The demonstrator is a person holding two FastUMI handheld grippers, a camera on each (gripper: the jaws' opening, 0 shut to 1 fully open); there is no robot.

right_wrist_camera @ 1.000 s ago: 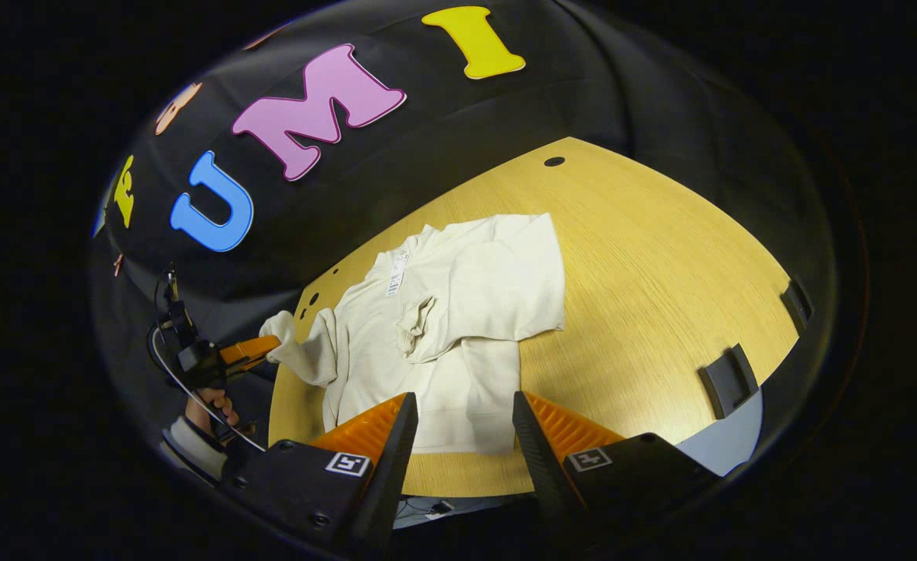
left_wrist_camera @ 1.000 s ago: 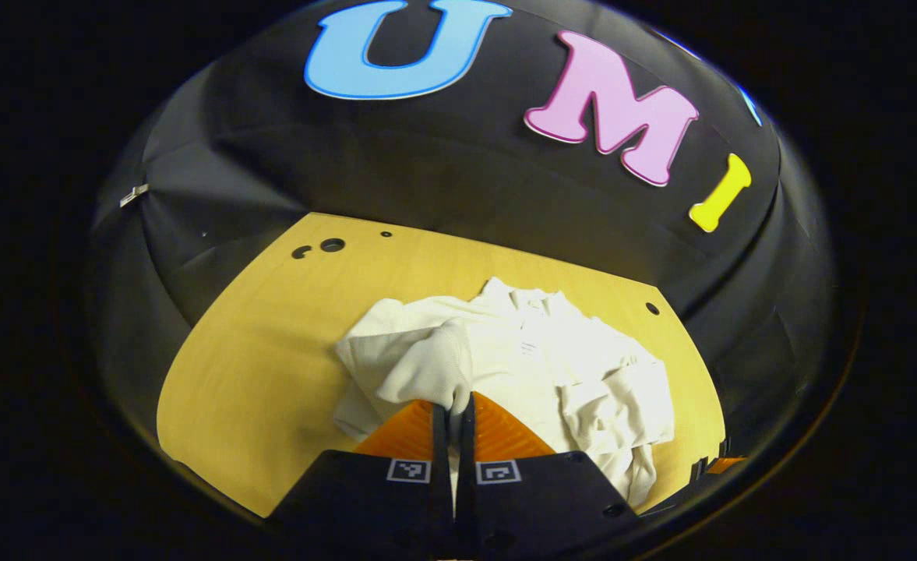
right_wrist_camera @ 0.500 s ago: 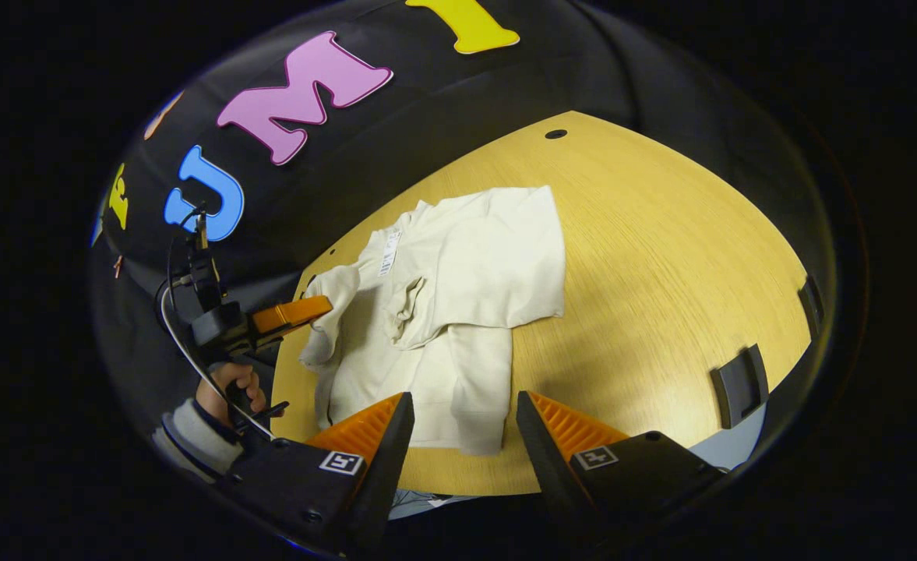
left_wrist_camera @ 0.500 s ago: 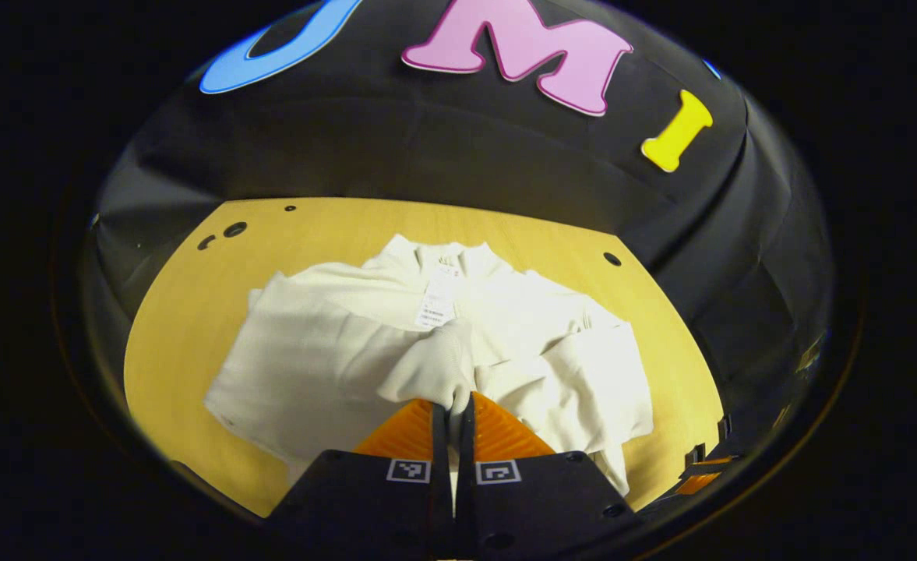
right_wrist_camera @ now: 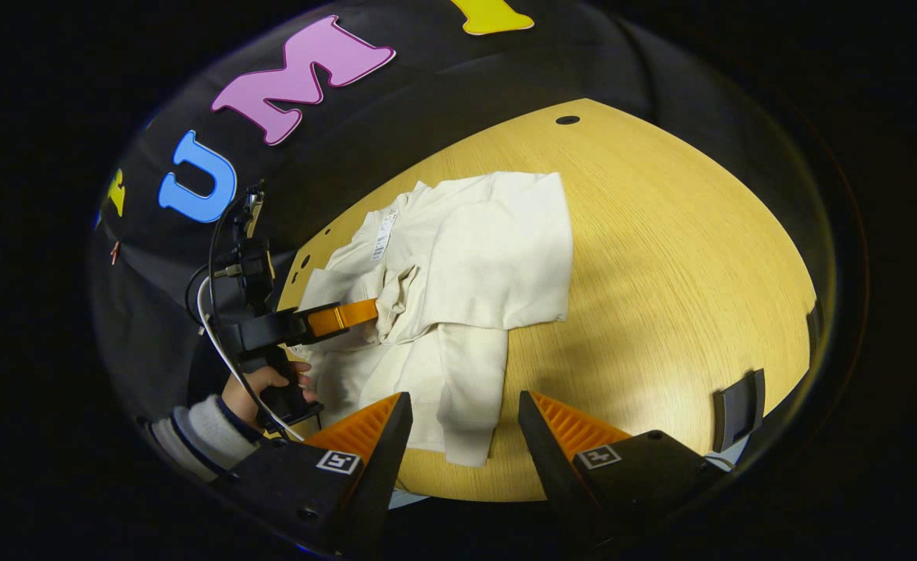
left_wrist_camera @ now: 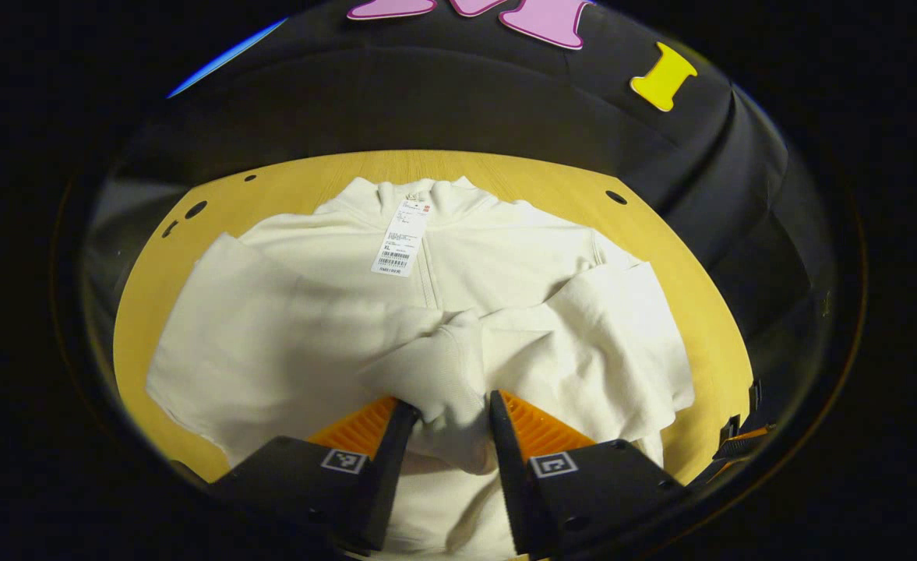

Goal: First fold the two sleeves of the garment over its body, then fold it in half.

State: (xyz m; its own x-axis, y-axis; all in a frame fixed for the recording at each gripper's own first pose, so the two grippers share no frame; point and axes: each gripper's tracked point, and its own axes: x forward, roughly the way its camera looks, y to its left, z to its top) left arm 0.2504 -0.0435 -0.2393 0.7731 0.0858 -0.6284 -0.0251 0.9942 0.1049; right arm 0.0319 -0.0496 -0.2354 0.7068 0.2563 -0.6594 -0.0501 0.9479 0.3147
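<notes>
A cream sweatshirt (left_wrist_camera: 505, 257) lies collar-far on the wooden table (left_wrist_camera: 318, 175), with a paper tag (left_wrist_camera: 397, 238) at its neck. One sleeve (left_wrist_camera: 614, 327) lies folded across the body. My left gripper (left_wrist_camera: 452, 401) stands open over the middle of the body, and the other sleeve's cuff (left_wrist_camera: 446, 374) rests loosely between its fingers. In the right gripper view the sweatshirt (right_wrist_camera: 489, 257) sits left of centre, with the left gripper (right_wrist_camera: 368, 312) and the hand (right_wrist_camera: 263, 382) holding it over its left side. My right gripper (right_wrist_camera: 462, 397) hangs open above the near hem, holding nothing.
The table has small round holes near its far edge (left_wrist_camera: 615, 197) (right_wrist_camera: 567, 120). Dark brackets (right_wrist_camera: 735, 397) sit on the table's right edge. Bare wood (right_wrist_camera: 661, 234) stretches right of the sweatshirt. Black cloth walls close in behind the table.
My left gripper carried the sleeve cuff across onto the body, came down low, and has opened from shut. The right gripper has barely moved.
</notes>
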